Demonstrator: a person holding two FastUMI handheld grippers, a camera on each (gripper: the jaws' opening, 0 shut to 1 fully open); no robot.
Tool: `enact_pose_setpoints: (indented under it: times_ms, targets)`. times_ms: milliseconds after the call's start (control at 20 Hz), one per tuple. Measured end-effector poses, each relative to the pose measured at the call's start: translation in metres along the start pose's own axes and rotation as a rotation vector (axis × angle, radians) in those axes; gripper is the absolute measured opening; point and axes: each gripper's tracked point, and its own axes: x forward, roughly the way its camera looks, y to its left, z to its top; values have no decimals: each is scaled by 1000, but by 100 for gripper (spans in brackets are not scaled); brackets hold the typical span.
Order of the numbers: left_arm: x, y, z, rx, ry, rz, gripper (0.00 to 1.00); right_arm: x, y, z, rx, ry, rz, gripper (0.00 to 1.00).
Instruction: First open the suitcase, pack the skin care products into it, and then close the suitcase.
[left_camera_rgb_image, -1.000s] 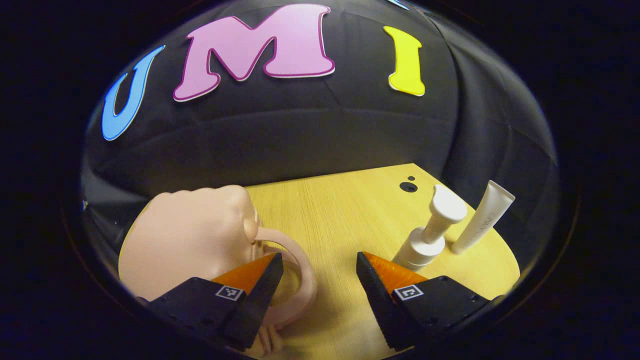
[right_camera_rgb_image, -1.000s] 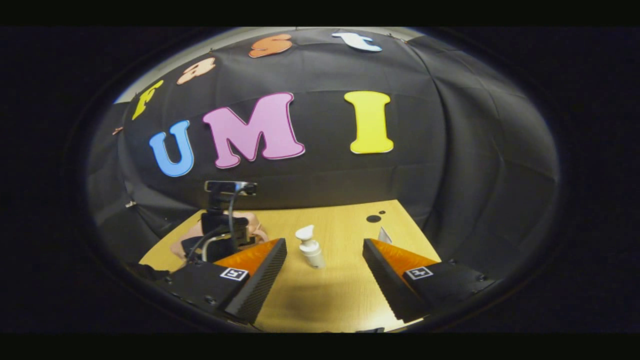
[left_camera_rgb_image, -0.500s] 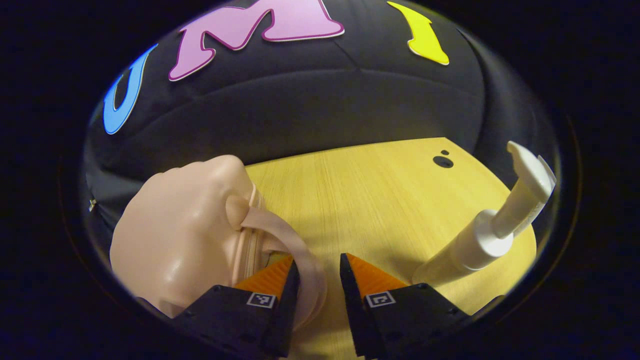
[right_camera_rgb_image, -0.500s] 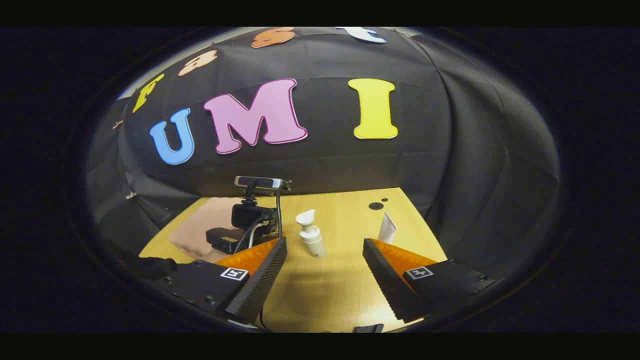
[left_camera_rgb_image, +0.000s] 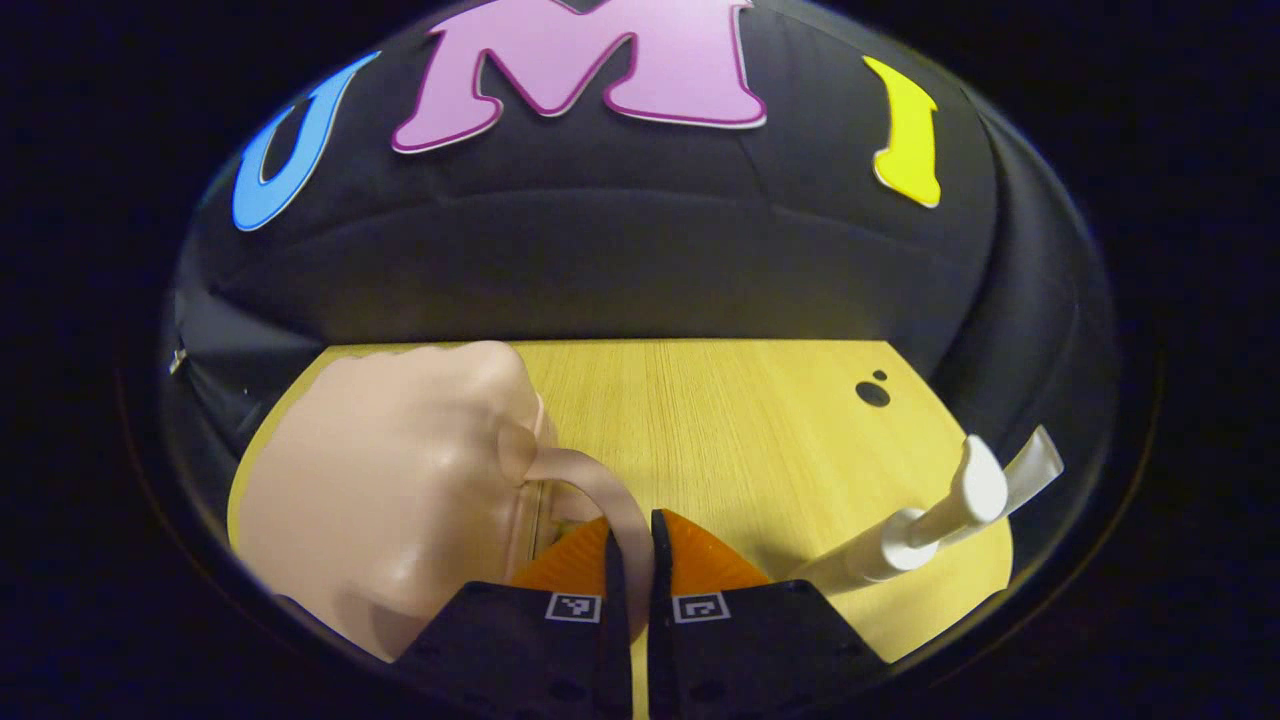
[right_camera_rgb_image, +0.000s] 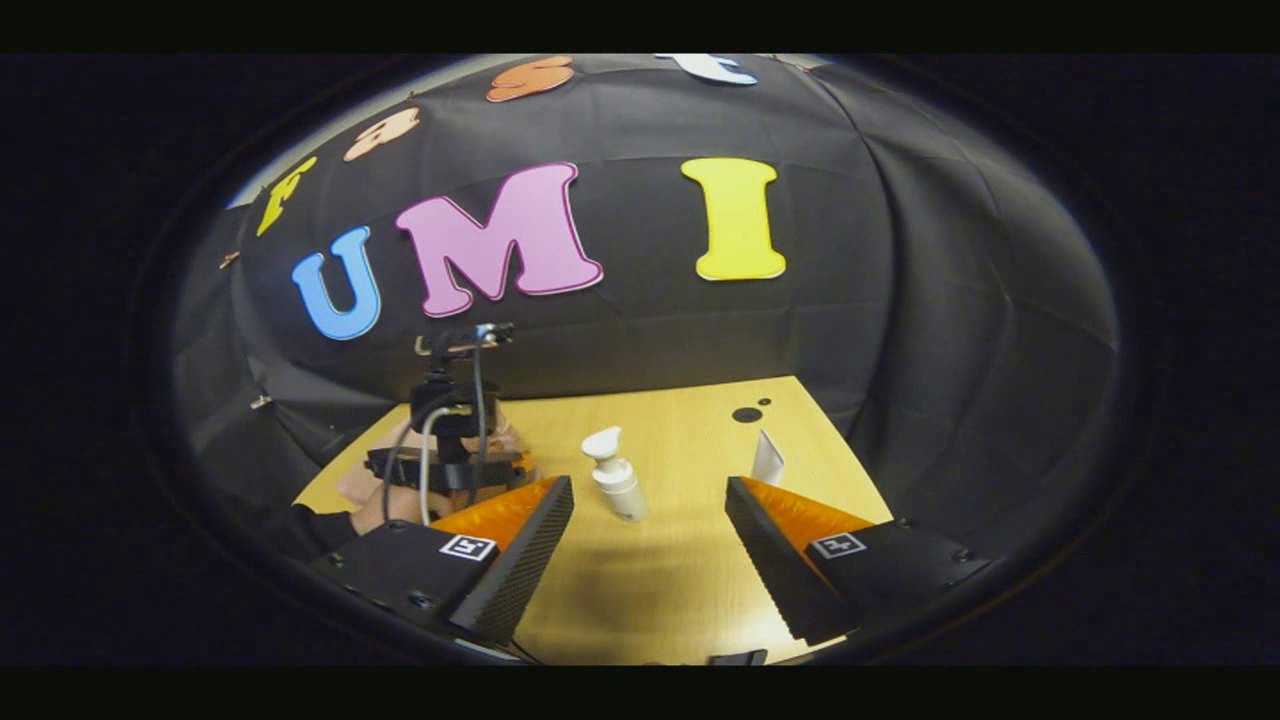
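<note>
The left hand-held gripper (left_camera_rgb_image: 630, 545) is pressed together on the handle (left_camera_rgb_image: 610, 500) of the pink suitcase (left_camera_rgb_image: 390, 480), both orange fingers touching the strap. The right hand-held gripper (right_camera_rgb_image: 650, 520) hangs wide apart and holds nothing. The suitcase lies closed on the wooden surface (left_camera_rgb_image: 720, 420); well to its right stand a white pump bottle (right_camera_rgb_image: 615, 475) and a white tube (right_camera_rgb_image: 768, 462). Behind the suitcase is black cloth. The tube is half hidden by a finger.

Closed peach suitcase (left_camera_rgb_image: 380, 480) on its side; upright white pump bottle (right_camera_rgb_image: 615, 478), white tube (right_camera_rgb_image: 768, 460) nearby.
</note>
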Motion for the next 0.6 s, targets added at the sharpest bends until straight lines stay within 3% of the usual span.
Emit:
enact_pose_setpoints:
  times_ms: [150, 300, 600]
  targets:
    - [-36, 21, 49, 56, -25, 28, 12, 5, 15, 4, 11, -9, 42, 98]
    - [-70, 53, 89, 10, -56, 39, 11, 11, 34, 2, 0, 3, 99, 98]
    - [-128, 186, 147, 75, -138, 163, 11, 9, 64, 10, -45, -22, 169, 97]
